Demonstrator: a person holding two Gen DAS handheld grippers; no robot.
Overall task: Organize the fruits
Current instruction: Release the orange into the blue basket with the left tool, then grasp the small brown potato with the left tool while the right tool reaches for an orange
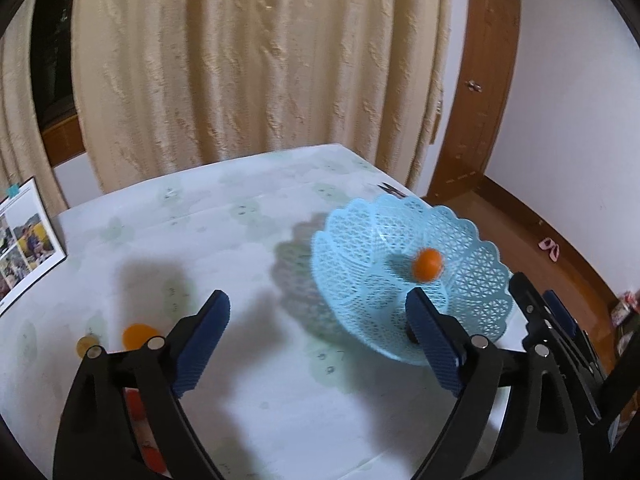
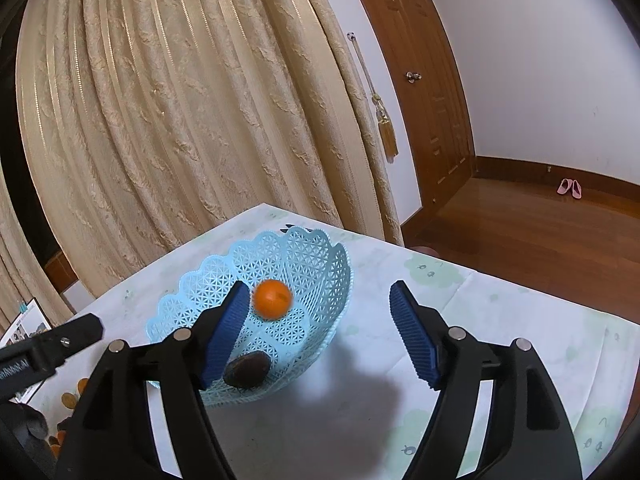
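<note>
Orange lands in the blue lattice basket [image 2: 312,264]

Both tongs, left [image 1: 318,320] and right [image 2: 320,312], stand spread and empty; the blurred orange [image 2: 273,299] sits above a dark fruit [image 2: 248,369] inside the basket, and could roll or bounce out over its low near rim.

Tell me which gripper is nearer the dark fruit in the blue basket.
Right. The right gripper has one finger over the basket rim, right beside the dark fruit; the left gripper sits farther off, beside the basket over the table.
</note>
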